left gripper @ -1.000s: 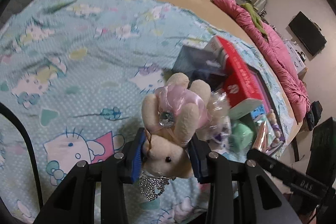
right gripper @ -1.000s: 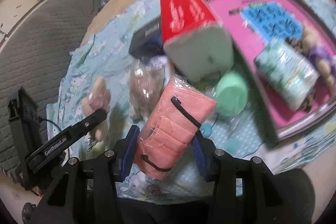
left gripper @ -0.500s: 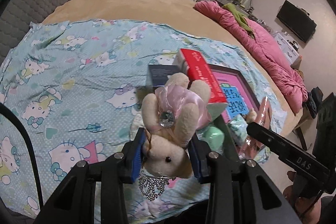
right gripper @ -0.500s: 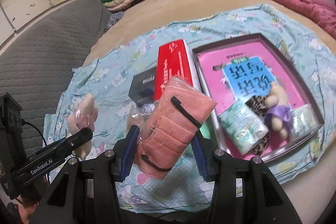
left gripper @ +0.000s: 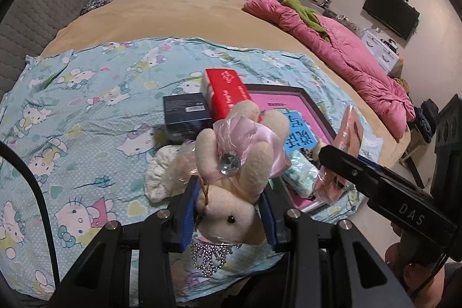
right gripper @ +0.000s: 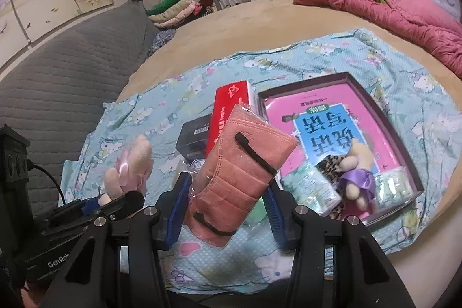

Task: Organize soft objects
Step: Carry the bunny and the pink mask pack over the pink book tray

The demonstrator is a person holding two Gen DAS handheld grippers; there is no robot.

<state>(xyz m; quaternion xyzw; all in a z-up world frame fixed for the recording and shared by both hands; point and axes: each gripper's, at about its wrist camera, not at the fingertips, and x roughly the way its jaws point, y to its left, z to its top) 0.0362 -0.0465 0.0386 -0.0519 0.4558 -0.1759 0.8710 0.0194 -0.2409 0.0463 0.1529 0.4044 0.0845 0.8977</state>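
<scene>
My left gripper (left gripper: 229, 210) is shut on a cream plush bunny (left gripper: 239, 163) with a pink satin bow, held above the Hello Kitty cloth (left gripper: 86, 111). My right gripper (right gripper: 228, 210) is shut on a packet of salmon-pink face masks (right gripper: 242, 172), also held in the air. The bunny also shows at the left of the right wrist view (right gripper: 130, 166). The mask packet shows at the right of the left wrist view (left gripper: 346, 140). A dark tray (right gripper: 410, 160) with a pink book holds a plush with a purple bow (right gripper: 355, 172) and tissue packs (right gripper: 311, 189).
A red box (right gripper: 228, 111) and a black box (right gripper: 193, 140) lie left of the tray. A white soft item (left gripper: 161, 172) and a green round one (right gripper: 255, 211) lie on the cloth. A pink quilt (right gripper: 404, 10) and folded clothes (right gripper: 179, 7) lie further back.
Both grippers have risen and pulled back from the cloth, each still holding its object. The tray and boxes now look smaller and farther away.
</scene>
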